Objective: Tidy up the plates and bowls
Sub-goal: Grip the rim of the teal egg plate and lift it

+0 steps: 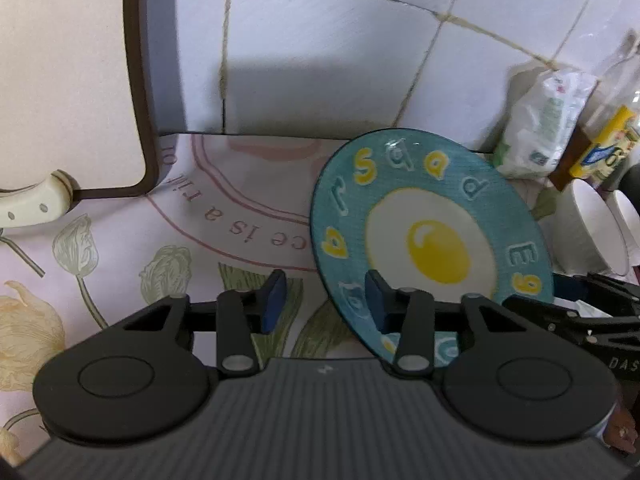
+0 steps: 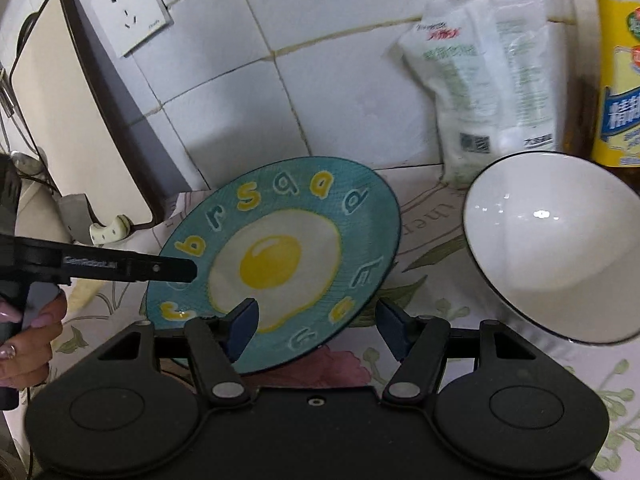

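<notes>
White tiles back a floral cloth (image 2: 500, 364) bearing an egg-painted plate (image 2: 280, 256) and bowl (image 2: 560, 256), nothing in either. Left gripper (image 1: 326, 300) and right gripper (image 2: 320, 330): both spread, pinching nothing.

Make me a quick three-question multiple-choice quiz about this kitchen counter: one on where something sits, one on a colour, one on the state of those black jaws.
1. Seen from the right wrist, the white bowl lies where relative to the plate?
A. To its right
B. On top of it
C. To its left

2. What colour is the plate's rim?
A. Red
B. Teal
C. Black

3. How do the right gripper's jaws stand?
A. Clamped on the bowl
C. Clamped on a bag
B. Open, holding nothing

Answers: 1 A, the bowl sits apart on the plate's right. 2 B, teal rim around a fried-egg picture. 3 B, the blue pads stand apart, pressing on nothing.
</notes>
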A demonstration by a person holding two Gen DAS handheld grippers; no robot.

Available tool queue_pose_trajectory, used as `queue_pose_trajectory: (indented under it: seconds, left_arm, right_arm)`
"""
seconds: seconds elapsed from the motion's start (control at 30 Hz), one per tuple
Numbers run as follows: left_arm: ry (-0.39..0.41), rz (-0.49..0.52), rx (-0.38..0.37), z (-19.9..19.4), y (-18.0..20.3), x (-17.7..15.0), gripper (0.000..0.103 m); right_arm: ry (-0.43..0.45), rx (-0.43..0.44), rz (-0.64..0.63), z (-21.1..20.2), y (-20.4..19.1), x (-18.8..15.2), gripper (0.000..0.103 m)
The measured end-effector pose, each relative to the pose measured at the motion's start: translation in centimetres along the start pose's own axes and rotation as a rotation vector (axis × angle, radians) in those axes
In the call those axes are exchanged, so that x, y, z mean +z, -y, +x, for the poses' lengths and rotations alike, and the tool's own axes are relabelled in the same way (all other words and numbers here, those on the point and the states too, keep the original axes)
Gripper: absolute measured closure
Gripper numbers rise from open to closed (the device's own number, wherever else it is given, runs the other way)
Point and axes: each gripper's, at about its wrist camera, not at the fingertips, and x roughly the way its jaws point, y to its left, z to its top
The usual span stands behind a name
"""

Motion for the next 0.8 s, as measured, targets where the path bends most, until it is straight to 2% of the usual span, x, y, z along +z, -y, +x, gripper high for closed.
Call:
queue_pose_trajectory:
  seconds: [0.13,0.23,0.37,0.4,0.53,0.6,0.67,0.73,0.8]
  left_arm:
    - [0.01,0.036,-0.003,0.0,0.4,-0.2,0.068]
    - [0.006,0.005,-0.028,0.2,0.1,-0.1,0.071]
    - [0.004,0.015,-0.016,0.3,0.6,0.0,0.073]
    - [0.005,0.018,-0.014,0.3,0.8,0.0,0.073]
    - [0.011,0.021,-0.008,0.3,1.3,0.0,0.074]
    - [0.02,0.051,-0.028,0.1,1.1,-0.2,0.074]
    - [0.009,0.033,-0.048,-0.2,0.7,-0.2,0.074]
    - [0.001,0.016,-0.057,-0.6,0.6,0.1,0.074]
    - [0.012,0.064,-0.038,-1.2,1.4,0.4,0.074]
  right_arm:
    - [0.006,0.01,0.005,0.6,-0.2,0.1,0.038]
    - [0.007,-0.01,0.013,0.7,-0.1,0.2,0.046]
    - [0.009,-0.064,0.03,0.6,0.1,0.2,0.069]
    - [0.01,-0.058,0.045,0.5,0.4,0.3,0.072]
    - [0.009,-0.051,0.078,0.2,1.0,0.4,0.075]
    - [-0.024,-0.058,0.117,0.4,1.0,1.0,0.075]
    - [-0.043,-0.061,0.131,0.3,0.9,1.3,0.076]
    - [-0.04,-0.052,0.133,0.0,0.8,1.2,0.077]
    - [-0.016,-0.036,0.134,-0.8,0.9,1.3,0.077]
